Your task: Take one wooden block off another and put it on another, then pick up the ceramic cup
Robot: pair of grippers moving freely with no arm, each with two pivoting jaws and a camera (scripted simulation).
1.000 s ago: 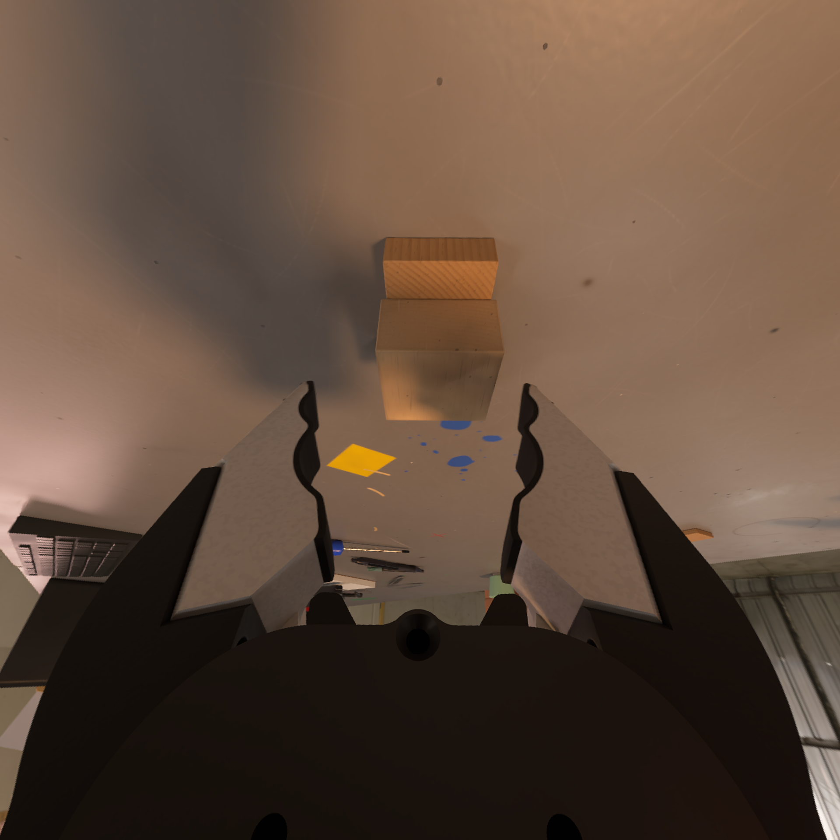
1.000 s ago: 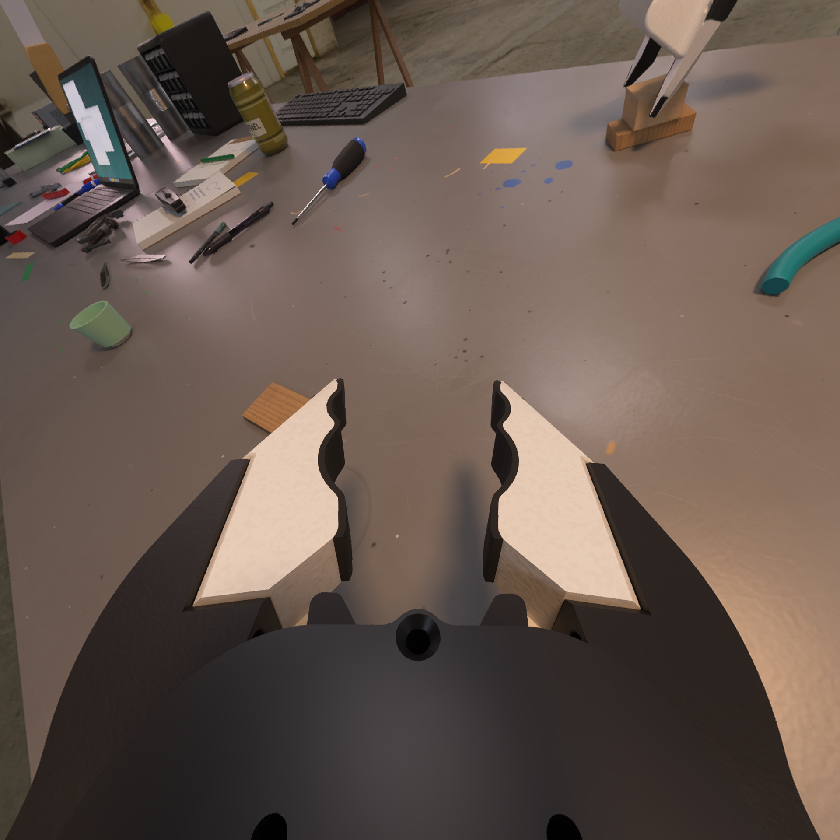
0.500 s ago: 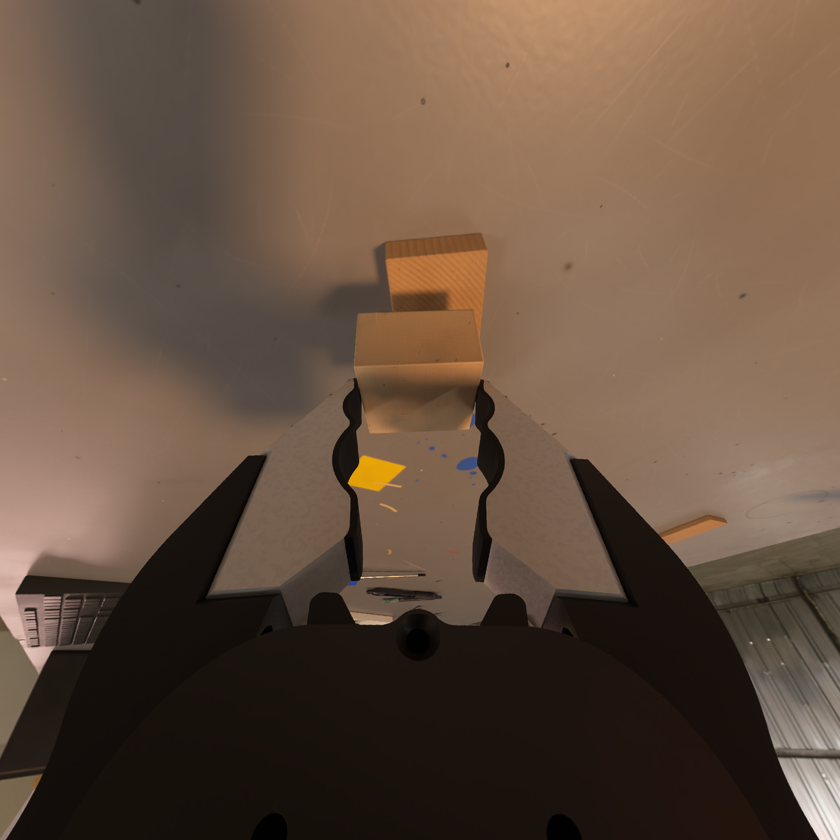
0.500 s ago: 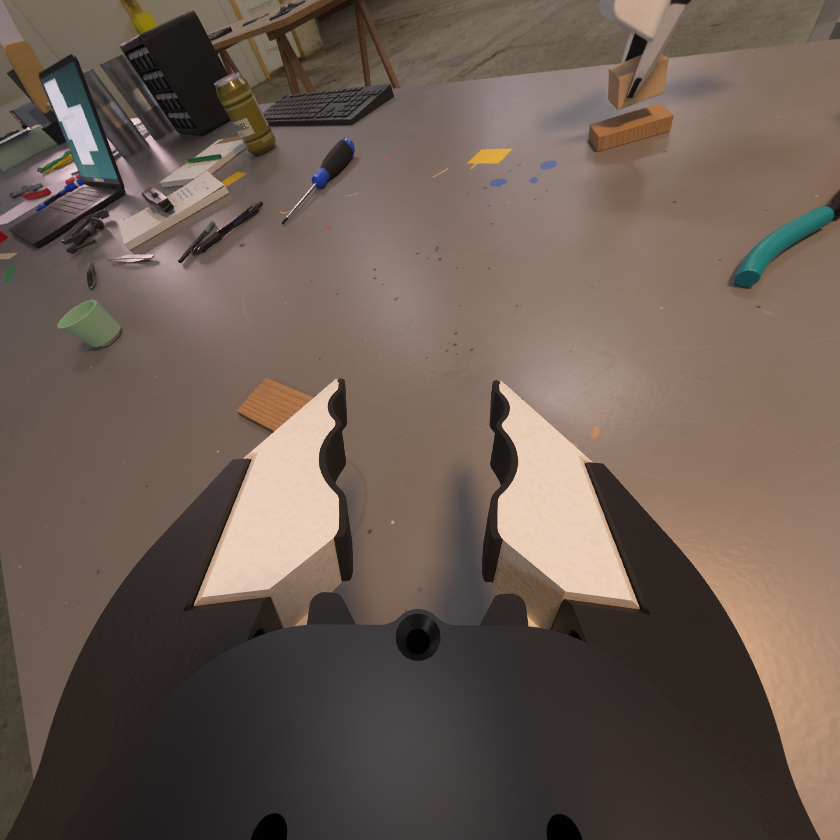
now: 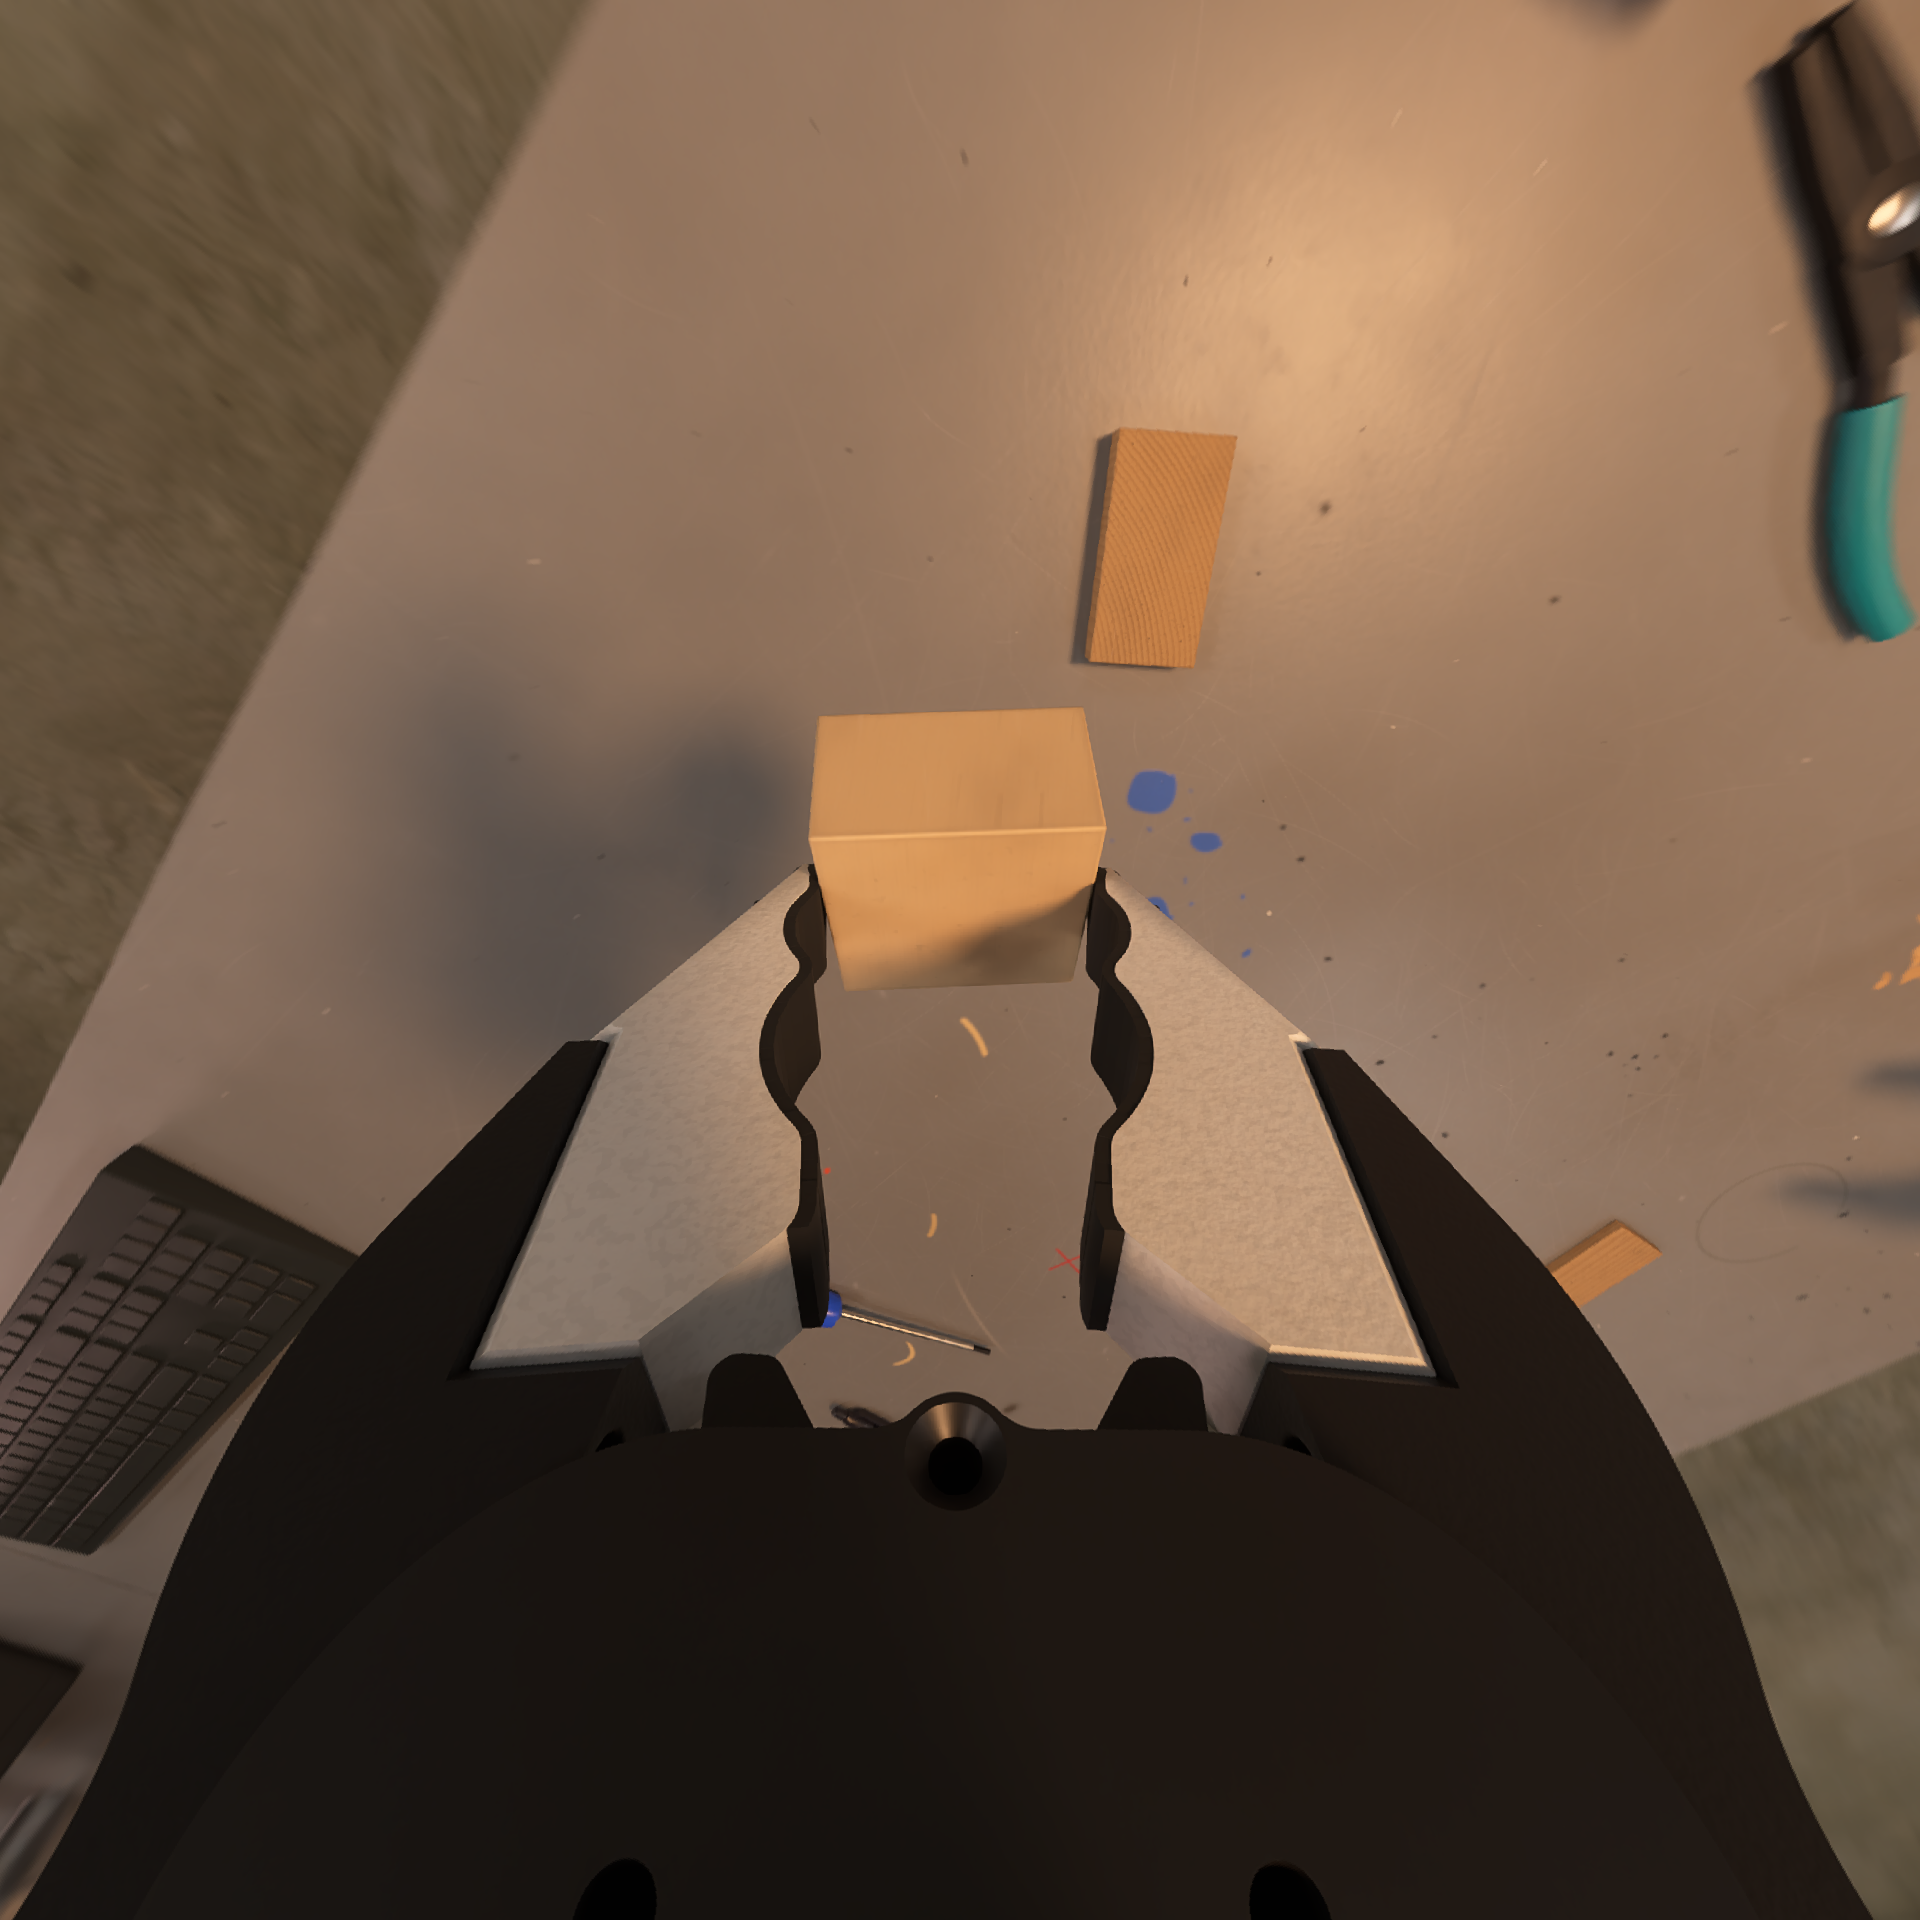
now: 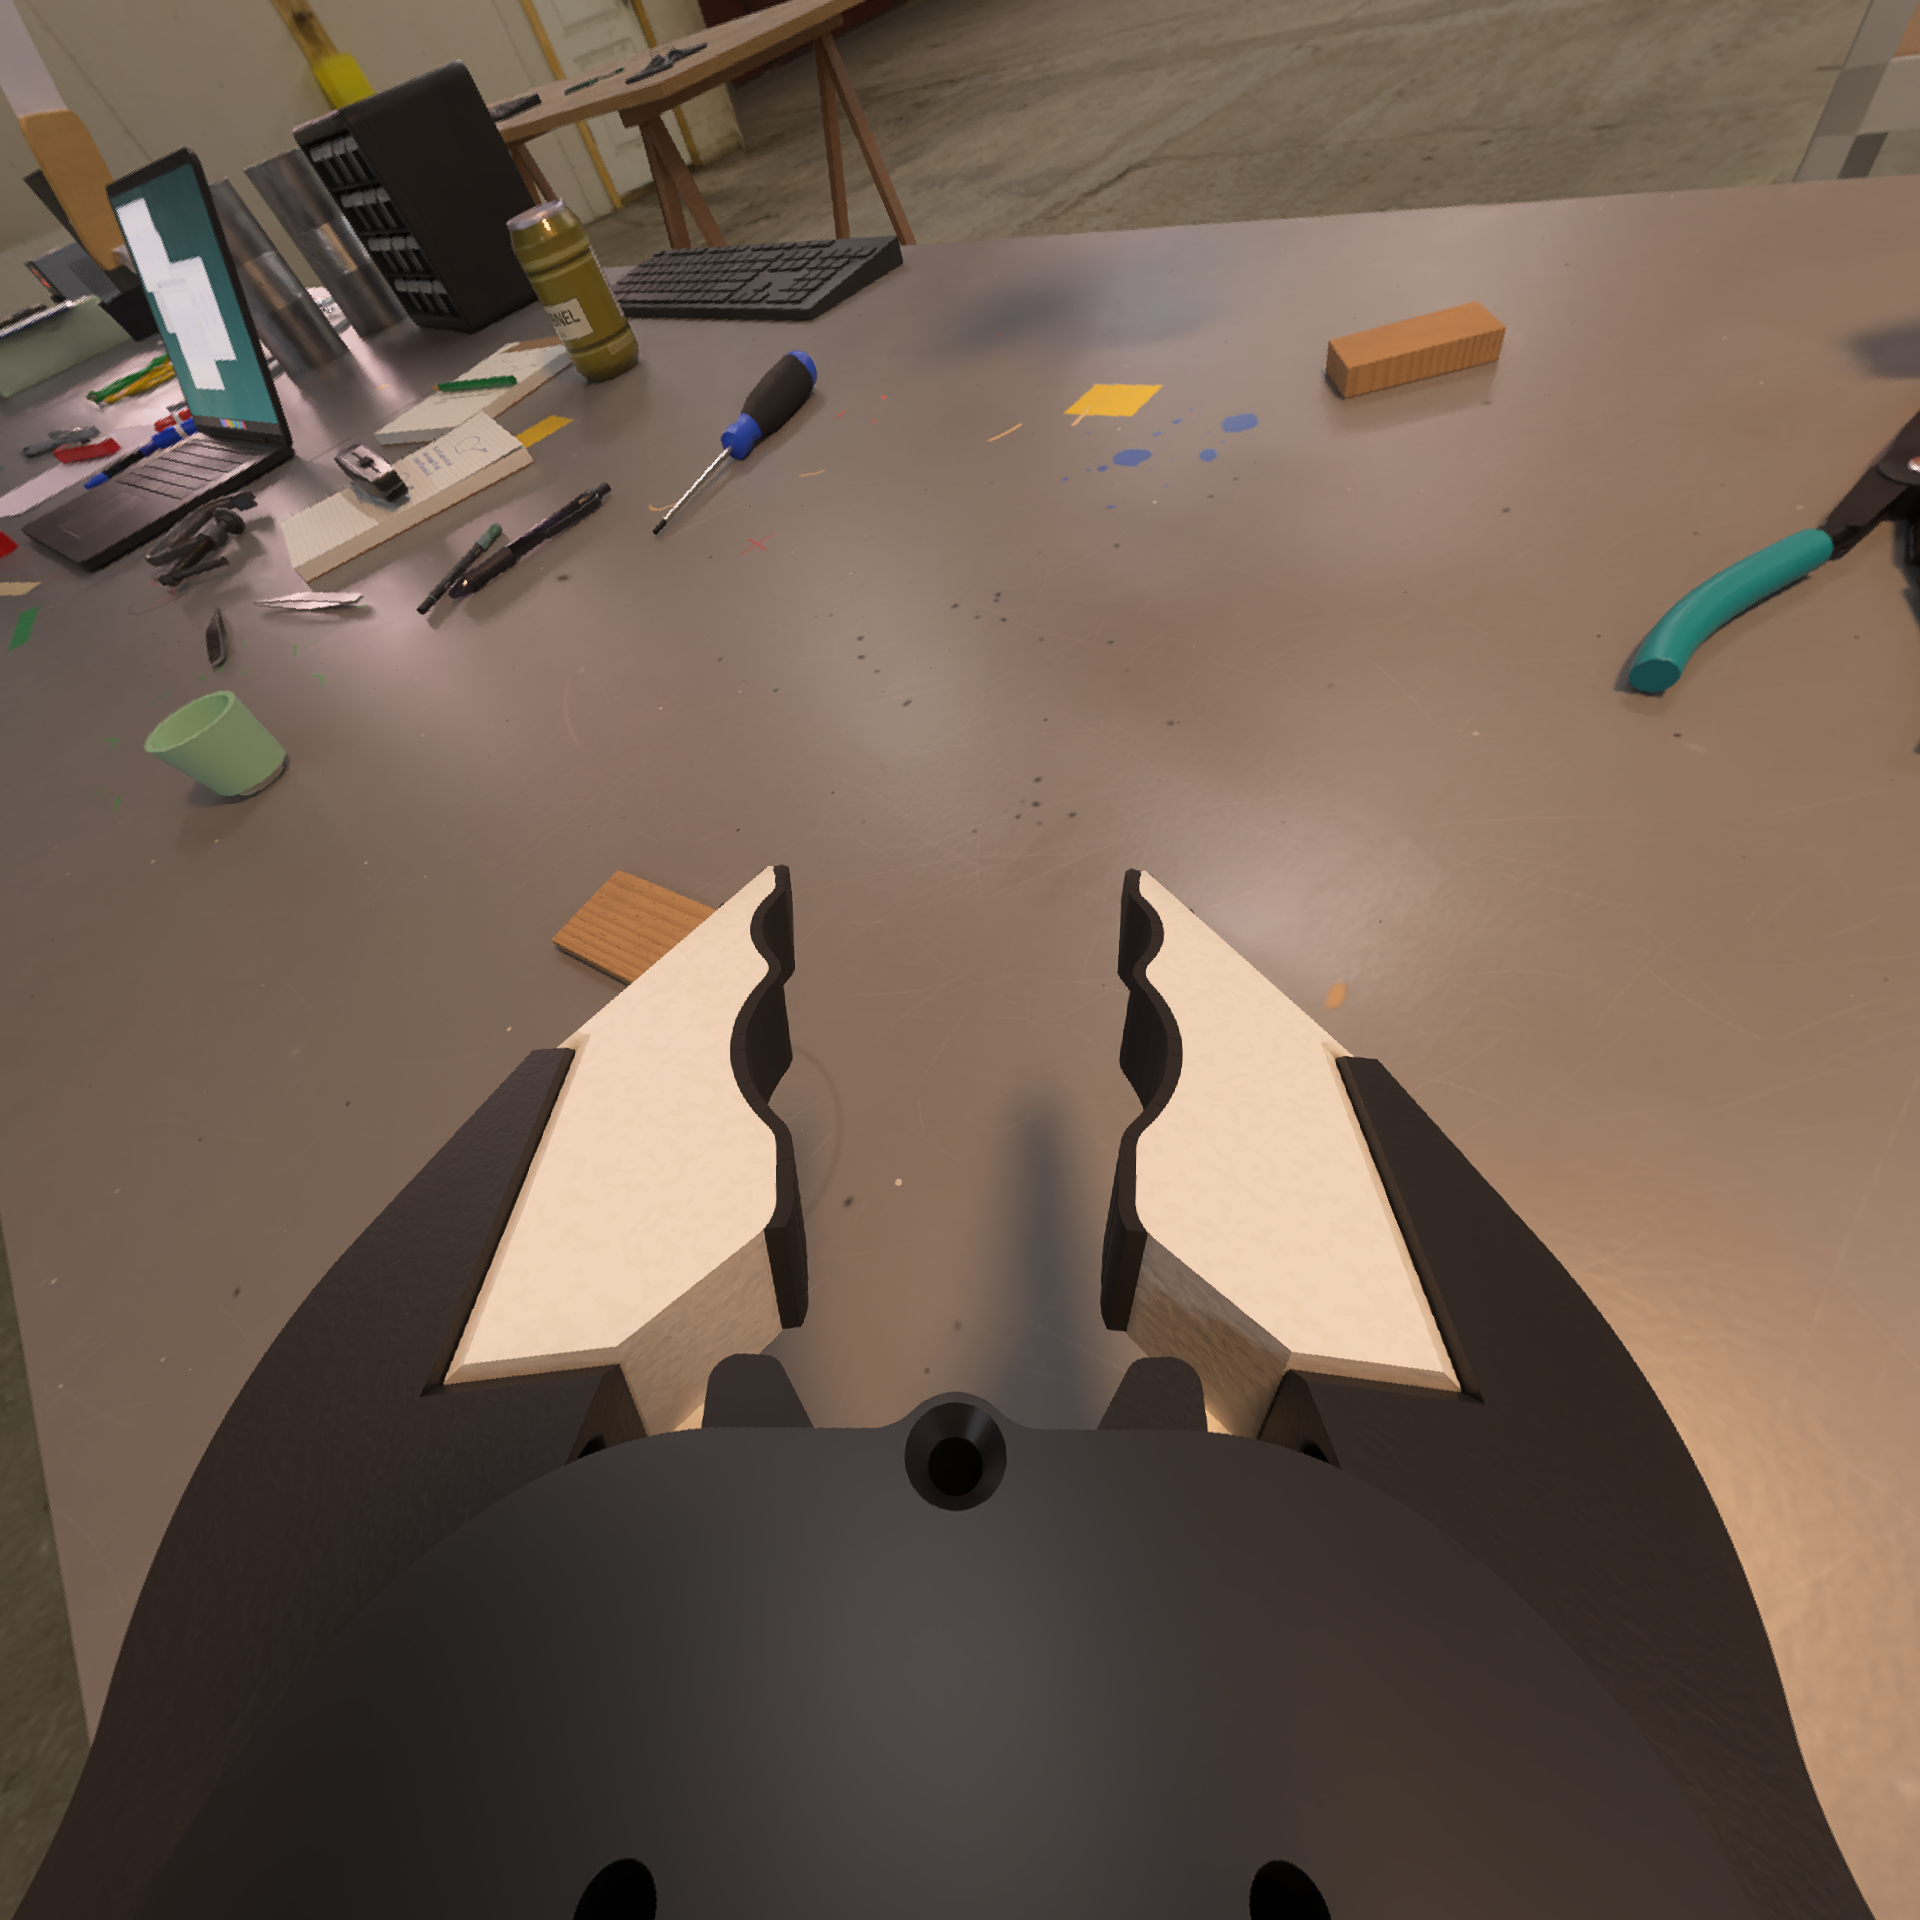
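My left gripper [image 5: 956, 883] is shut on a pale wooden cube [image 5: 956, 842] and holds it high above the table. The long orange-brown block [image 5: 1158, 549] it stood on lies flat on the table beyond it; it also shows far right in the right wrist view [image 6: 1415, 349]. A thin flat wooden block [image 6: 629, 925] lies by my right gripper's left finger, and its end shows in the left wrist view [image 5: 1605, 1259]. My right gripper [image 6: 956, 883] is open and empty just above the table. The pale green ceramic cup [image 6: 215, 744] lies tilted at the left.
Teal-handled pliers [image 6: 1745, 592] lie at the right, also in the left wrist view [image 5: 1860, 509]. A screwdriver [image 6: 743, 431], pens, notepad [image 6: 410, 504], can [image 6: 571, 291], keyboard [image 6: 753, 275] and laptop [image 6: 187, 343] crowd the far left. The table's edge [image 5: 312, 582] runs along the left.
My left gripper closed on the pale cube and lifted it off the orange-brown block, rising high and drawing back. The right gripper barely moved.
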